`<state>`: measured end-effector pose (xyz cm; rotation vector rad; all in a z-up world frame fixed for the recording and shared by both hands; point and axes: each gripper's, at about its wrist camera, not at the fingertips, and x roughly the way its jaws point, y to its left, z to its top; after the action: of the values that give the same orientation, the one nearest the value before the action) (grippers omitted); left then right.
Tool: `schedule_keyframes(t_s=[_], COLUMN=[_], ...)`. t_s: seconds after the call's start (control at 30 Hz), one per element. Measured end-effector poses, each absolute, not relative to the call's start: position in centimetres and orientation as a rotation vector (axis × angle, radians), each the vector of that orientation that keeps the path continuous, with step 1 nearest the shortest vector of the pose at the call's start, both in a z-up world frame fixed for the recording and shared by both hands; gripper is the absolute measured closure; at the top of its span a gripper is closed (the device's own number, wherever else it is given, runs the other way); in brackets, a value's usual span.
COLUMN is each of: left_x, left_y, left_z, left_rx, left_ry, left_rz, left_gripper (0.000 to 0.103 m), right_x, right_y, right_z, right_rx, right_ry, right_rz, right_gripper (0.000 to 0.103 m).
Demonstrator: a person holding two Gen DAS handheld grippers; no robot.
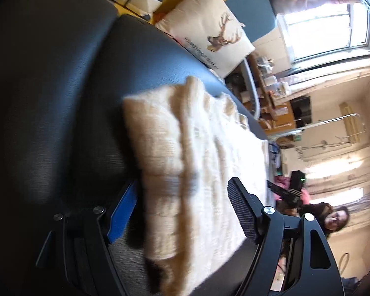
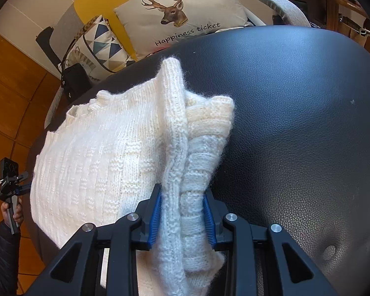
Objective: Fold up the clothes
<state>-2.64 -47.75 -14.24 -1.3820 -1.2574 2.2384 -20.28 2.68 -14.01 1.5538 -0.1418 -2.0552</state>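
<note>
Right wrist view: right claw (image 2: 182, 218) clamped a bunched fold of the white knit sweater (image 2: 106, 153), lying on the black leather seat (image 2: 296, 123). Left claw (image 1: 182, 212) gaped wide (sweater between its fingers, pads off). Deer cushion (image 2: 180, 12) behind.

Both wrist views close, angled down; share sweater (image 1: 197, 162)

The left view is motion-blurred, smearing the cream sweater (image 1: 197, 172), whose near end runs off the bottom edge.
</note>
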Motion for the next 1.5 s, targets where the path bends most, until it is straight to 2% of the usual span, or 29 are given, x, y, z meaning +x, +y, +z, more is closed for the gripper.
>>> schedule_keyframes(t_s=[0.2,0.4,0.53,0.6,0.63,0.67,0.7,0.73,0.77,1.03,1.13,1.27,1.3,1.33,1.37,1.4,1.5], left_x=[-3.4,-3.1,-3.5,-3.6,-3.7,-3.6,-3.6,-3.5,-3.4,-3.0,-3.0,-2.8,-2.8,-2.8,-2.8,-2.9,-3.1], left_y=[-46.8,-47.5,-47.3,-47.0,-46.8,-46.6,-46.6,-46.7,-46.9,-47.1,-47.4,-47.1,-46.9,-46.7,-46.6,-46.6,-46.1], left_z=[-14.0,-14.3,-14.3,-14.0,-13.9,-13.8,-14.0,-14.1,-14.3,-14.7,-14.9,-14.7,-14.5,-14.4,-14.3,-14.2,-13.9], left_rx=[-1.424,-1.432,-1.438,-1.445,-1.45,-1.464,-1.49,-1.506,-1.522,-1.511,-1.503,-1.491,-1.491,-1.496,-1.501,-1.507,-1.534], left_ry=[-1.185,-1.237,-1.238,-1.201,-1.176,-1.152,-1.13,-1.124,-1.118,-1.134,-1.18,-1.154,-1.137,-1.13,-1.123,-1.115,-1.068], left_rz=[2.241,2.223,2.238,2.252,2.264,2.265,2.269,2.281,2.294,2.297,2.285,2.325,2.34,2.348,2.355,2.362,2.389], left_gripper=[0.026,0.026,0.026,0.027,0.029,0.039,0.046,0.061,0.068,0.071,0.069,0.069,0.068,0.067,0.065,0.065,0.064], right_x=[-20.3,-20.2,-20.3,-20.4,-20.5,-20.6,-20.6,-20.7,-20.7,-22.3,-22.7,-22.9,-22.8,-22.8,-22.6,-22.4,-21.8], right_y=[2.8,3.1,3.4,3.7,3.8,4.0,4.2,4.3,4.4,7.1,7.2,6.8,6.5,6.2,6.0,5.6,5.3], right_z=[-14.0,-14.2,-14.3,-14.4,-14.5,-14.6,-14.7,-14.7,-14.8,-16.6,-16.9,-16.7,-16.4,-16.2,-15.8,-15.6,-15.1], right_rx=[1.561,1.553,1.553,1.55,1.542,1.53,1.514,1.499,1.486,1.54,1.567,1.581,1.579,1.577,1.584,1.598,1.566], right_ry=[-0.146,-0.193,-0.245,-0.304,-0.338,-0.366,-0.395,-0.414,-0.435,-0.773,-0.813,-0.767,-0.718,-0.663,-0.569,-0.479,-0.41], right_rz=[-2.05,-2.046,-2.037,-2.012,-1.992,-1.972,-1.95,-1.931,-1.913,-1.734,-1.689,-1.686,-1.707,-1.732,-1.79,-1.849,-1.898], right_gripper=[0.073,0.072,0.067,0.06,0.054,0.046,0.042,0.037,0.034,0.034,0.034,0.034,0.036,0.048,0.077,0.082,0.084])
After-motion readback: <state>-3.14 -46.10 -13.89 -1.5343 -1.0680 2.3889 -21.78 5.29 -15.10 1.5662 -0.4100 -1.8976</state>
